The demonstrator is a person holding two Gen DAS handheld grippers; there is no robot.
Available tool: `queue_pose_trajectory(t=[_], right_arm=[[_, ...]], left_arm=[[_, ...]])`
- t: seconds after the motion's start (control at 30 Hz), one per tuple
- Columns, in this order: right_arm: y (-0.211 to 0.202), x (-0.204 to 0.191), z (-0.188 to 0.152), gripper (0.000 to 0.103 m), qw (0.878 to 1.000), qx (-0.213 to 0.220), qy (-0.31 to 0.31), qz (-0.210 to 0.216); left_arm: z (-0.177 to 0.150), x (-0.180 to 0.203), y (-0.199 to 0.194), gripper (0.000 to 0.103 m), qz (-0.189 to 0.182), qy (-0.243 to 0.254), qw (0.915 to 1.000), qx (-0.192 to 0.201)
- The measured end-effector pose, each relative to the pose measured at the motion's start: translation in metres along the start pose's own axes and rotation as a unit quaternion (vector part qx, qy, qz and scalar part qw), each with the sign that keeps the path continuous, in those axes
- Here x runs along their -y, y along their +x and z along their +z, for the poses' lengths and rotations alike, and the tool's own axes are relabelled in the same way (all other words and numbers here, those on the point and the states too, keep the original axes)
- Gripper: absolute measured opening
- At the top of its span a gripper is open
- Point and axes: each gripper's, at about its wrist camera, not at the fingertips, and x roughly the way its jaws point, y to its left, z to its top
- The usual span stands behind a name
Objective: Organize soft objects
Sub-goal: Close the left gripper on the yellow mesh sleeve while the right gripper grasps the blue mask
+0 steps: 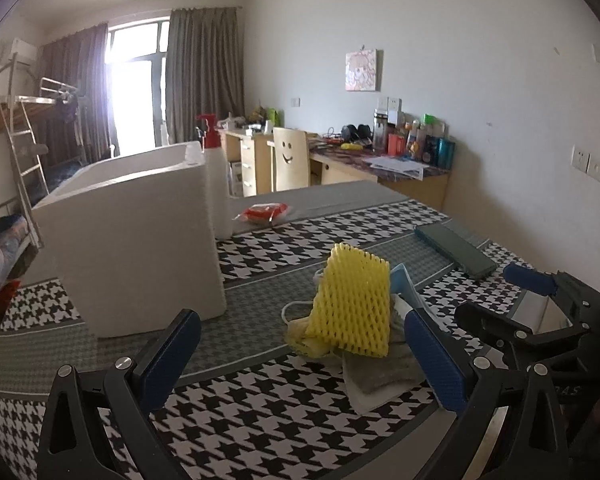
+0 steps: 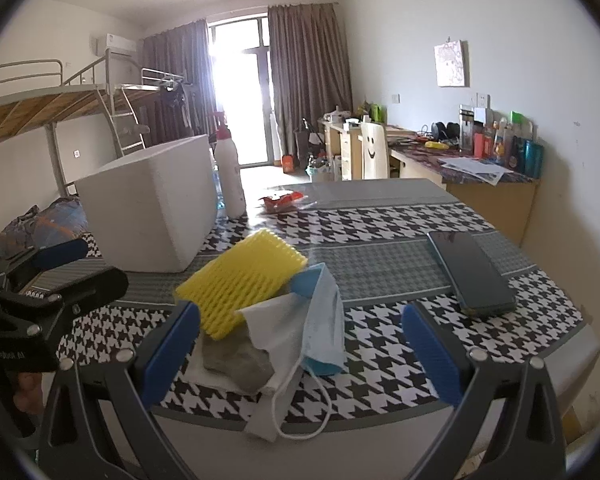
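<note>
Nothing sorted yet, by the look of it: yellow foam fruit net [image 1: 350, 304], blue face mask [image 2: 324, 320], white face mask [image 2: 276, 328] and grey cloth [image 2: 236, 360] all heaped together near the front edge of the houndstooth-covered surface [image 1: 260, 420], none of them inside the white foam box [image 1: 132, 248] standing just behind and to the left. Whether anything already lies in the box cannot be told, since its inside is hidden from both views. Left tongs [image 1: 300, 360] spread wide and empty, hovering just short of the pile on its left side; right tongs [image 2: 300, 356] likewise wide apart and empty, framing the masks and cloth from the near edge. So, judged from this, the whole pile remains to be moved. Around it: a white pump bottle with a red top [image 1: 216, 184] touching or just beside the box's far corner, a red snack packet [image 1: 266, 213] further back, a dark phone [image 2: 470, 272] well to the right. Likely snags: mask ear loops tangled under the heap, the net resting on the other pieces, and the two tongs crowding each other over one small pile.
</note>
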Motion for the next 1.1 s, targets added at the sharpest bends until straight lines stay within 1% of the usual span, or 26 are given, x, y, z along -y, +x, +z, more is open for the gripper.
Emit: queue_pose_trajectory(t=[0.2, 0.37, 0.7, 0.87, 0.97, 1.03, 1.1], right_arm=[[0.01, 0.009, 0.004, 0.102, 1.0, -0.01, 0.007, -0.006], [0.019, 0.015, 0.008, 0.101, 1.0, -0.019, 0.009, -0.016], [0.035, 0.029, 0.011, 0.1, 0.999, -0.035, 0.024, -0.024], [0.04, 0.035, 0.014, 0.099, 0.999, -0.039, 0.026, -0.027], [0.044, 0.039, 0.014, 0.098, 0.998, -0.044, 0.029, -0.031], [0.046, 0.043, 0.013, 0.094, 0.998, -0.047, 0.035, -0.033], [0.049, 0.047, 0.012, 0.093, 0.997, -0.053, 0.041, -0.031]], left_arm=[[0.006, 0.004, 0.017, 0.102, -0.005, 0.003, 0.9999, -0.013], [0.01, 0.008, 0.035, 0.102, -0.013, 0.012, 0.9992, -0.035], [0.016, 0.007, 0.054, 0.102, -0.015, 0.017, 0.9983, -0.053], [0.017, 0.009, 0.065, 0.101, -0.022, 0.02, 0.9976, -0.062], [0.018, 0.012, 0.072, 0.096, -0.028, 0.027, 0.9969, -0.068], [0.018, 0.012, 0.075, 0.091, -0.035, 0.029, 0.9962, -0.074], [0.017, 0.014, 0.079, 0.086, -0.04, 0.033, 0.9958, -0.076]])
